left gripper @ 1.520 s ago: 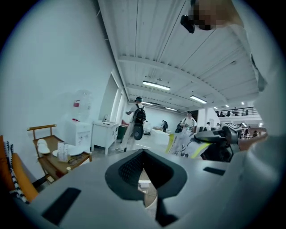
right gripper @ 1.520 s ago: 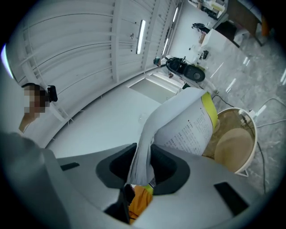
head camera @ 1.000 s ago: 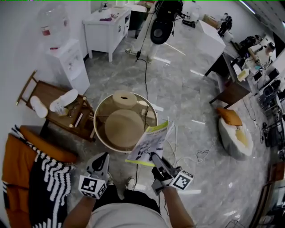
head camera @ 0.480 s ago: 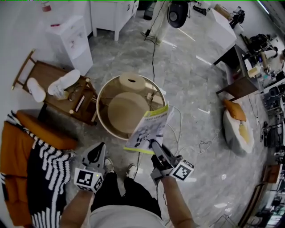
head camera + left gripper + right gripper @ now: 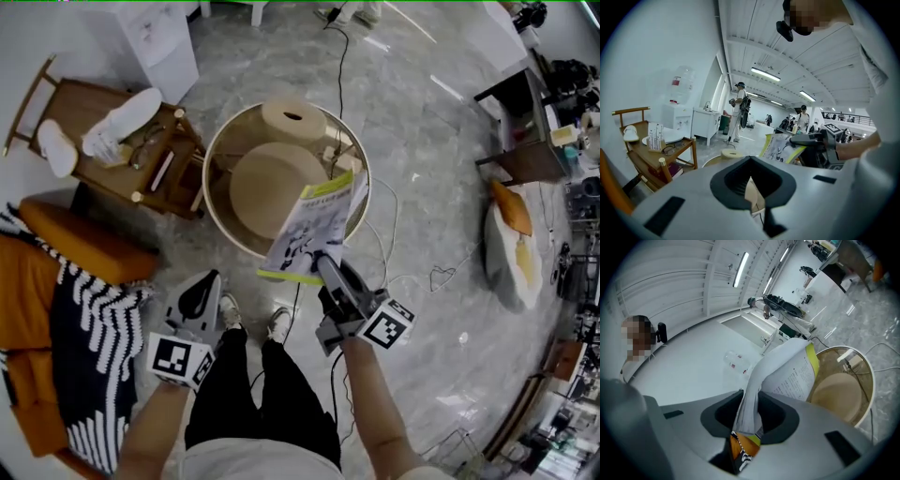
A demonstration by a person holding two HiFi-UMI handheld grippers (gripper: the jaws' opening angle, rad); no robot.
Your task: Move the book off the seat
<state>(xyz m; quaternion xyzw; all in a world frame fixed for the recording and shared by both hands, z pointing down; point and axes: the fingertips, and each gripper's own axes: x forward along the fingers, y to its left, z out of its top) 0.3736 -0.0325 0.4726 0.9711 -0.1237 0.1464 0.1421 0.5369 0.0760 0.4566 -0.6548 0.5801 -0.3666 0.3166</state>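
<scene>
The book [image 5: 317, 223] sits mid-frame, tilted over the near rim of the round table [image 5: 212, 178], well apart from the orange chair [image 5: 82, 251] at the left edge. The right gripper [image 5: 325, 269] clamps its lower edge. At lower left, the left gripper [image 5: 198, 302] is closed and empty.

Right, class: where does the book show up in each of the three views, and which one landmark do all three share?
Head view: book at centre, clamped in the right gripper, over the round table's near edge.
Left gripper view: book right of centre, above the jaws.
Right gripper view: book at centre, rising from between the jaws.
Shared landmark: the round table, in all three.
</scene>
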